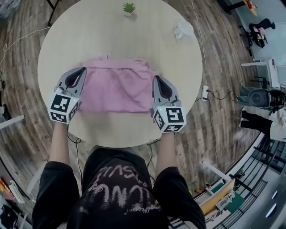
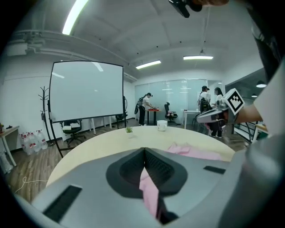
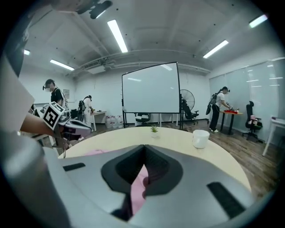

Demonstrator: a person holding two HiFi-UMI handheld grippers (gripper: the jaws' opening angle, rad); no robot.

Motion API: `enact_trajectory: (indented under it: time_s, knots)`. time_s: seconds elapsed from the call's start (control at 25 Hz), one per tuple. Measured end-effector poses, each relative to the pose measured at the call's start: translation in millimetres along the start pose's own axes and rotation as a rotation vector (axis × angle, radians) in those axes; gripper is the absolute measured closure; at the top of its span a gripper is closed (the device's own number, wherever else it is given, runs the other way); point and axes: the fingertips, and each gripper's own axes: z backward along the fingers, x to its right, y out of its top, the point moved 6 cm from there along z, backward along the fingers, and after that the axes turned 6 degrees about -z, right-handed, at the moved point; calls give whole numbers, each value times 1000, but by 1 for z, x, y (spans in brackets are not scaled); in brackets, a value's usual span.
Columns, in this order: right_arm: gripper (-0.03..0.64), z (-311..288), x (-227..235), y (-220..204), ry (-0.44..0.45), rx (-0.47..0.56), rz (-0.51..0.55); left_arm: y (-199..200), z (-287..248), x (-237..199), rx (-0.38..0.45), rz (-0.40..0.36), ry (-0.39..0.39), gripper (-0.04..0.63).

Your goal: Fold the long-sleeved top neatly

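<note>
Pink long-sleeved top (image 1: 117, 85) spread across the middle of the round table (image 1: 89, 31), reaching toward its near edge; near part of the cloth blurred in the head view.

Left gripper (image 1: 82, 69) at the top's left border, jaws pressed together on a pinch of pink fabric, seen hanging down between the pads in the left gripper view; right gripper (image 1: 157, 78) at the top's right border, likewise clamped on a fold of the same pink cloth, plain in the right gripper view.

Both forearms bare, stretched forward side by side over the table's near edge, well apart, with the top between them; black sleeves at the upper arms; marker cubes nearest the person, jaw tips aimed toward the far edge and angled slightly inward toward each other; both grippers close to level, noses dipped only a little toward the table.

Small green plant (image 1: 128, 8) in a pot at the far edge; white cup (image 1: 183, 29) near the far right edge; both well apart from the top.
</note>
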Motion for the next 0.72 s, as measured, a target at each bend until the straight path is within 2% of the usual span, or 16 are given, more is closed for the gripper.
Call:
enact_trajectory:
  time_s: [0.12,0.36,0.52,0.72]
  knots:
    - [612,28,-8,4,-8,40,-27,9,27,15,44,30,39,583]
    - [612,92,-31,9,-18,96,-15,28,85,55,118,49,102,583]
    - [612,136,-45,4,-18,120,-36,31,118,92,121,29,109,583]
    - [612,189,-63,3,5,165,-5,34,161,136,132,17,122,583]
